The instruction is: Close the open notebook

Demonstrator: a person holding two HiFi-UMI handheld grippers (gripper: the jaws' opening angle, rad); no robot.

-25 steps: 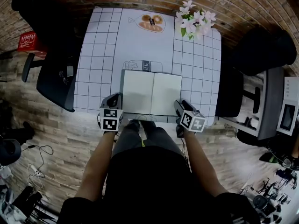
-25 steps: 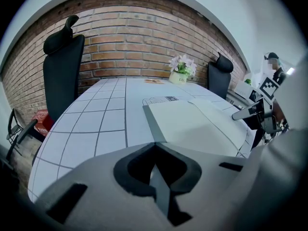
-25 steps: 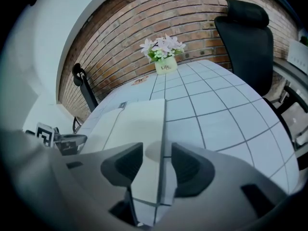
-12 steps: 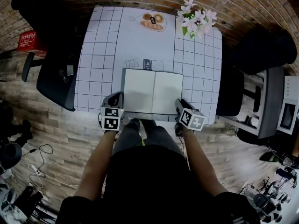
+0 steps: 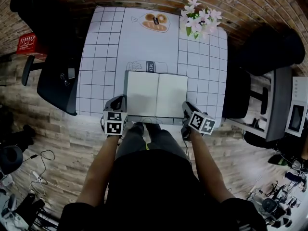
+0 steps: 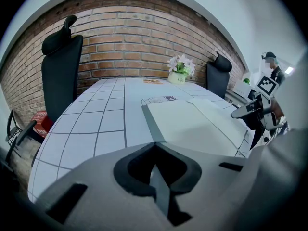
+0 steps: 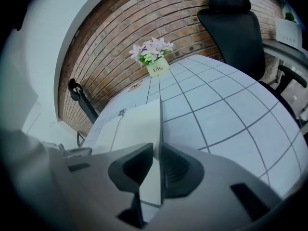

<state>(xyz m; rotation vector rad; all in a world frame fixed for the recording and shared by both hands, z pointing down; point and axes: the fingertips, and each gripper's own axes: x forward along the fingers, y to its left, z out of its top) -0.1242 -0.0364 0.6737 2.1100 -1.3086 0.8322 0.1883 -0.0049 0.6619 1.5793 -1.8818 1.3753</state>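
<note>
Right gripper (image 7: 155,150) closing, notebook (image 7: 137,121) pinched (unseen overhead)

One notebook (image 5: 156,95); one flower pot (image 5: 199,20); two grippers (image 5: 118,101) (image 5: 186,107); one table (image 5: 103,57).

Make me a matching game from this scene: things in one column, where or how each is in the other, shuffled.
1. notebook
2. flowers
3. left gripper
4. right gripper

A. at the notebook's near right corner
B. far right corner of the table
C. lying open on the table
D. at the notebook's near left corner

Pairs: 1-C, 2-B, 3-D, 4-A.

The right gripper's jaws have just been closing, with the right page's edge between them.
</note>
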